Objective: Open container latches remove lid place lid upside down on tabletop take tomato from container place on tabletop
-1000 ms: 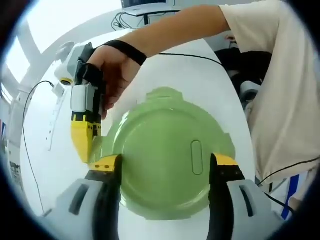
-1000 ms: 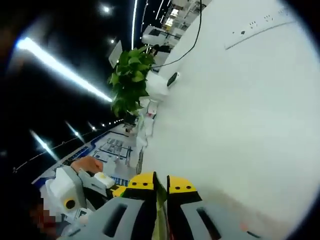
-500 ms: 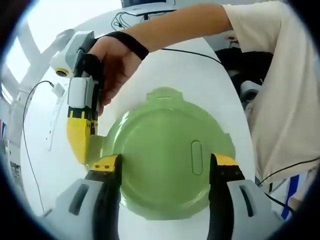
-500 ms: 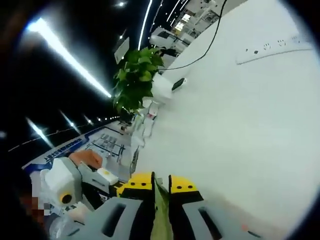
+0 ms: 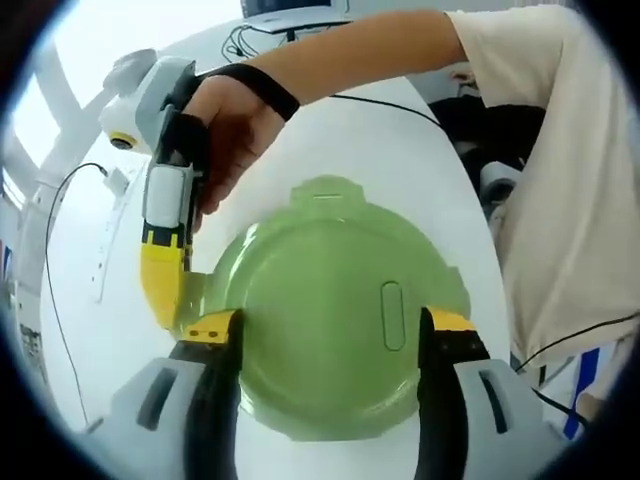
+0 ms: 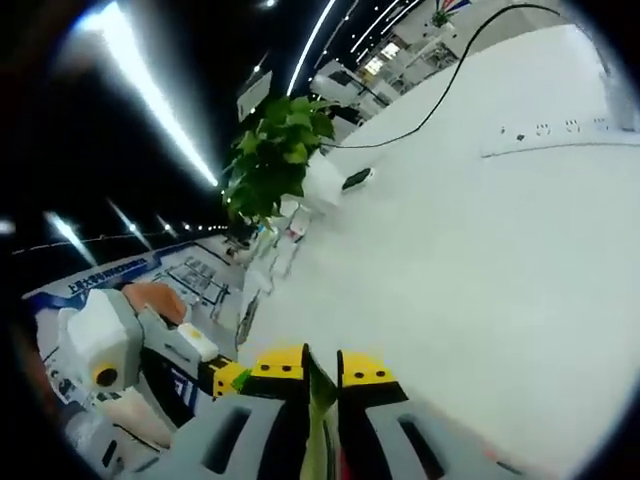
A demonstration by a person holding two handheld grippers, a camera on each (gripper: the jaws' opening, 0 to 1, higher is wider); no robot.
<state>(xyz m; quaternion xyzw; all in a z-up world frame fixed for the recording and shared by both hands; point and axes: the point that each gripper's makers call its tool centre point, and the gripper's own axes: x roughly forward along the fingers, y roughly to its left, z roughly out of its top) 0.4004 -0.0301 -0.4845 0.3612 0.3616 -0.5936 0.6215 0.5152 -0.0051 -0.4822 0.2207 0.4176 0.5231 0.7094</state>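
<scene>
A round green lid (image 5: pixel 330 320) sits on its container on the white table (image 5: pixel 400 150). My left gripper (image 5: pixel 330 322) hangs over it, jaws open wide, one at each side of the lid. The right gripper (image 5: pixel 163 290), held by a hand (image 5: pixel 230 140), comes in from the upper left and pinches the green latch (image 5: pixel 190 297) at the lid's left edge. In the right gripper view my right gripper (image 6: pixel 320 365) is shut on that thin green latch (image 6: pixel 319 405). The left gripper (image 6: pixel 225 378) shows at the lower left there. The tomato is hidden.
The person's shirt (image 5: pixel 580 200) stands at the table's right side. A thin cable (image 5: pixel 55 250) lies on the left of the table. A potted plant (image 6: pixel 275 150), a power strip (image 6: pixel 560 135) and a black cable (image 6: pixel 430 100) lie further along the table.
The right gripper has tipped a little more upright on the latch, and its view has rolled and swung. The left gripper and the lid have stayed still.
</scene>
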